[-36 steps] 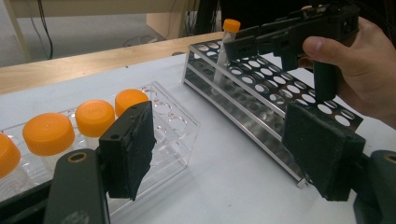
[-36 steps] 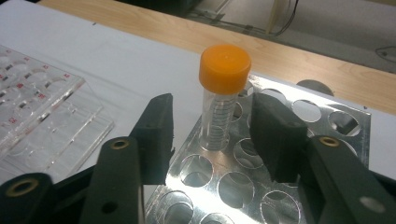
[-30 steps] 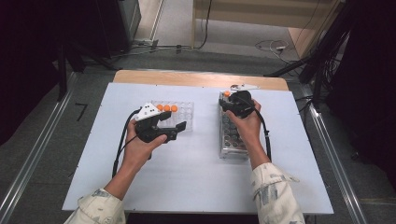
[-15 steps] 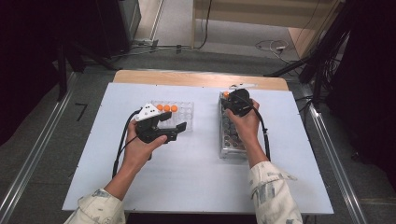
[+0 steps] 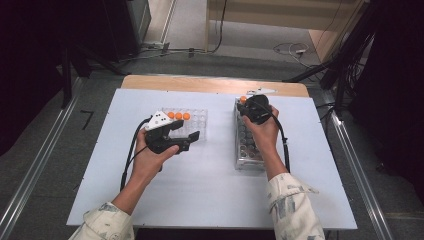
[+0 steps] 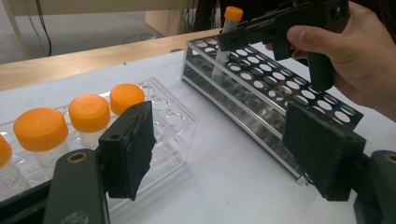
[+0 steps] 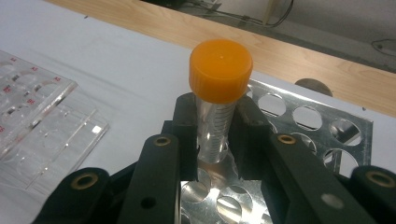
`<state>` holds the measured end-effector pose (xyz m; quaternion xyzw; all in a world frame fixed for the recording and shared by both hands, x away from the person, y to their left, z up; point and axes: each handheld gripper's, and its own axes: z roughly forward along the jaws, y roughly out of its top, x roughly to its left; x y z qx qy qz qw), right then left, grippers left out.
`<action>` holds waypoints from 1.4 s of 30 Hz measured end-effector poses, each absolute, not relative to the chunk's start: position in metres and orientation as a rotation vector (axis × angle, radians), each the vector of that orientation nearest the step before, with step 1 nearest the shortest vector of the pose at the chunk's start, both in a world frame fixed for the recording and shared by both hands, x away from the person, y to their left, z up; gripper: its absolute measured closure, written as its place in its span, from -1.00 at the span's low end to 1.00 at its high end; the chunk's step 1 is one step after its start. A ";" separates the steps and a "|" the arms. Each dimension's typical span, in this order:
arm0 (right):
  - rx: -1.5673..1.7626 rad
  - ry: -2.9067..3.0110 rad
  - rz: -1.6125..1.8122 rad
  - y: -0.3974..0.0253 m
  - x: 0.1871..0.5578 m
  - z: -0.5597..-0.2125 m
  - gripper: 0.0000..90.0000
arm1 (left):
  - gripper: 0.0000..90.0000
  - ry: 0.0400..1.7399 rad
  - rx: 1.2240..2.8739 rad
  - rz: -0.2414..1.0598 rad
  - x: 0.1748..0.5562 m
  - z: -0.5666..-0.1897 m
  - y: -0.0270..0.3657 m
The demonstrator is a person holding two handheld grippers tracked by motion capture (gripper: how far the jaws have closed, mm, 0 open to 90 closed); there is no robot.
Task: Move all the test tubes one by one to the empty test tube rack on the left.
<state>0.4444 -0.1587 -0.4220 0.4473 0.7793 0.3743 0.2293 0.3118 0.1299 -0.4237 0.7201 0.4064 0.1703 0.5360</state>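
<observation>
at the far end of the metal rack, the right gripper clamped an orange-capped tube upright in a hole. best kept vertical and seated fully before letting go. the left gripper hung wide open, empty, beside the clear tray.

2 racks, 4 orange-capped tubes and 2 grippers are visible.

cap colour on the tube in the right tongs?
Orange cap, clearest in the right gripper view.
</observation>
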 end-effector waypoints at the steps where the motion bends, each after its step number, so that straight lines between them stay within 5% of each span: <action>1: 1.229 2.145 1.034 -0.159 0.444 -0.421 0.58 | -0.42 0.968 1.715 0.405 0.312 -0.424 0.130; 42: 1.025 2.169 1.177 -0.151 0.394 -0.388 0.59 | -0.43 0.962 1.721 0.400 0.310 -0.424 0.128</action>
